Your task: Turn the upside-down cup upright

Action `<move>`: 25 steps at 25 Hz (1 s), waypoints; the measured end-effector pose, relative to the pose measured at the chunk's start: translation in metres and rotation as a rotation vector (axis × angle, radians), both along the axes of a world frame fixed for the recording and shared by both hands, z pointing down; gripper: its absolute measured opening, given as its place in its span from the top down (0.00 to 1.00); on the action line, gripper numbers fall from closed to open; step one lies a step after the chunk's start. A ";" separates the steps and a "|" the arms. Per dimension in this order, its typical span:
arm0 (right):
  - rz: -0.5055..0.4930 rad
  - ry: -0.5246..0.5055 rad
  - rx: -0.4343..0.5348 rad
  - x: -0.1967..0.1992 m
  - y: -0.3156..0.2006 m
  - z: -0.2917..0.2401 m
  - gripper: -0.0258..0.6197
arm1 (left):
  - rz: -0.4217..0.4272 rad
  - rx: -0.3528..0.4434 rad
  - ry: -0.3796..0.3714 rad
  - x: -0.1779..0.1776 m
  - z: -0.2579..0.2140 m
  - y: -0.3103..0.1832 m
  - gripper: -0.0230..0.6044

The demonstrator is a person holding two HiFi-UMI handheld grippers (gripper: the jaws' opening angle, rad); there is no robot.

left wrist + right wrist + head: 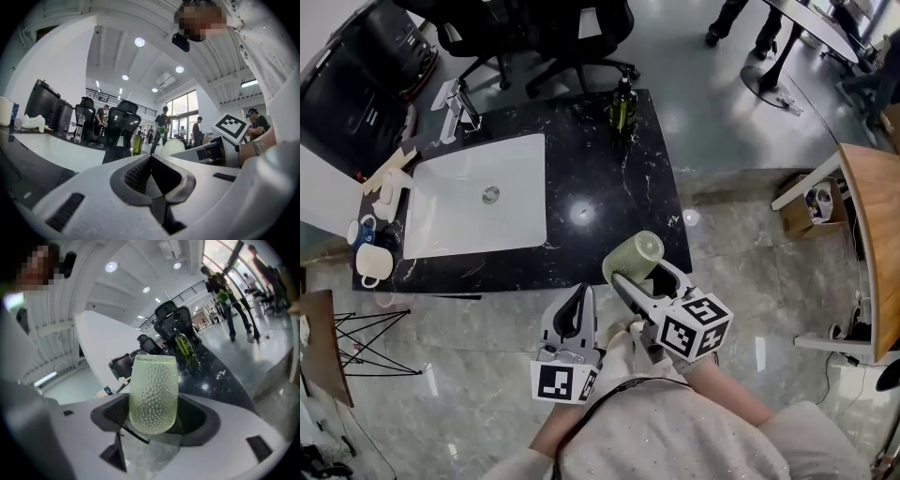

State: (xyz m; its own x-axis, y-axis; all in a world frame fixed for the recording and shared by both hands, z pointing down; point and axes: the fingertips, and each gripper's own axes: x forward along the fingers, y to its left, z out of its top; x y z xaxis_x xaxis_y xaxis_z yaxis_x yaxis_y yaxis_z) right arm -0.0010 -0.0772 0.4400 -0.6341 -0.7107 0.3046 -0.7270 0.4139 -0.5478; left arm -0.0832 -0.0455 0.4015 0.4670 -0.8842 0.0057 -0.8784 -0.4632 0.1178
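Note:
A pale green dimpled cup [634, 256] is off the counter, over the floor by the counter's near right corner. My right gripper [645, 274] is shut on it, one jaw on each side of its body. In the right gripper view the cup [153, 393] stands out from between the jaws with its flat end pointing away; I cannot tell whether that end is the mouth or the base. My left gripper [579, 296] hovers just left of it, shut and empty. From the left gripper [157, 183] view the cup [172, 146] and the right gripper [219, 151] show to the right.
A black marble counter [609, 178] holds a white sink [476, 194], a faucet [459, 105] and a green bottle [623, 101]. Mugs [367, 246] stand at its left end. Office chairs [539, 37] are behind it and a wooden table [874, 234] to the right.

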 end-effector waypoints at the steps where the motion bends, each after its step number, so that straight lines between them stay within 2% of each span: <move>1: 0.000 -0.077 -0.040 -0.003 0.002 0.000 0.46 | -0.010 -0.003 0.000 -0.004 -0.001 0.002 0.95; 4: 0.015 -0.318 -0.172 -0.008 0.005 -0.002 0.46 | -0.019 -0.003 0.002 -0.007 -0.005 0.009 0.95; 9: 0.015 -0.657 -0.329 -0.021 0.011 -0.009 0.46 | -0.029 0.007 -0.017 -0.007 -0.012 0.013 0.95; 18: 0.065 -1.437 -0.645 -0.034 0.012 -0.005 0.46 | -0.051 0.008 -0.020 -0.014 -0.014 0.016 0.95; 20: 0.049 -1.575 -0.667 -0.034 0.010 -0.006 0.46 | -0.048 0.005 -0.028 -0.013 -0.013 0.017 0.95; 25: -0.019 -1.843 -0.666 -0.031 0.003 -0.009 0.46 | -0.034 -0.026 -0.019 -0.006 -0.012 0.017 0.95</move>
